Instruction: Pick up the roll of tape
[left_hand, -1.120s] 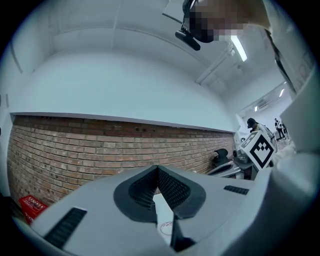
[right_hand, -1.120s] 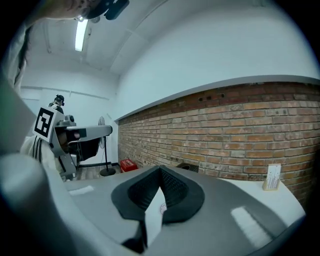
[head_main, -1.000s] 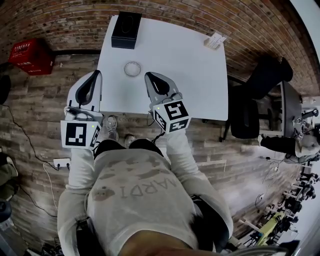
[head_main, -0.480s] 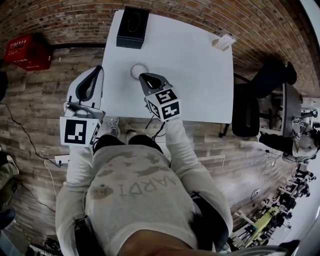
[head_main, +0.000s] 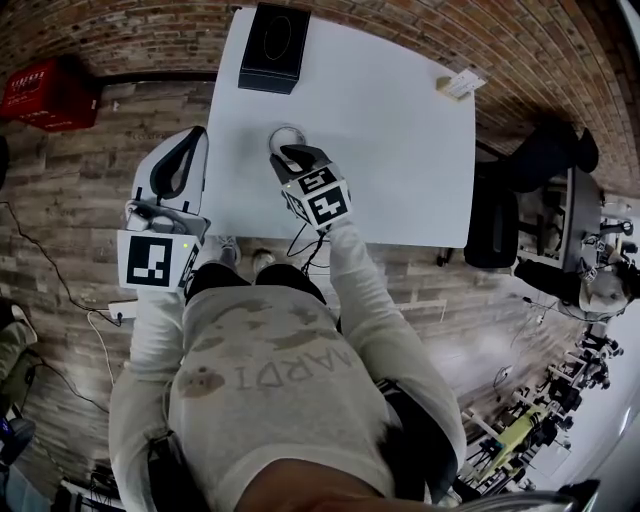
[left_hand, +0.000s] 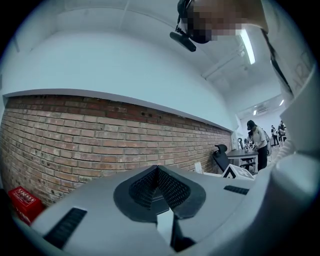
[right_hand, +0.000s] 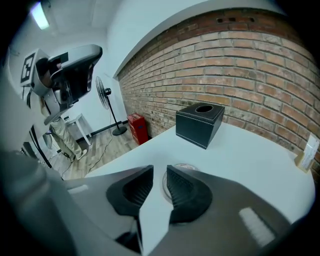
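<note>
The roll of tape (head_main: 283, 133) is a thin clear ring lying flat on the white table (head_main: 390, 140). My right gripper (head_main: 291, 153) points down at it, tips just short of its near rim. In the right gripper view the roll (right_hand: 181, 167) peeks out beyond the right finger (right_hand: 187, 192). The right gripper's (right_hand: 159, 186) jaws are opening, and only bare table shows in the narrow gap. My left gripper (head_main: 180, 168) hangs off the table's left edge over the floor. In its own view the left gripper (left_hand: 157, 181) is shut with nothing held.
A black box (head_main: 273, 35) (right_hand: 199, 123) stands at the table's far edge by the brick wall. A small card holder (head_main: 458, 84) sits at the far right corner. A red crate (head_main: 48, 96) is on the floor at left, and a black chair (head_main: 498, 228) at right.
My right gripper has dropped and moved forward to the tape roll, and its jaws have parted. The left gripper has shifted slightly along the table's left edge.
</note>
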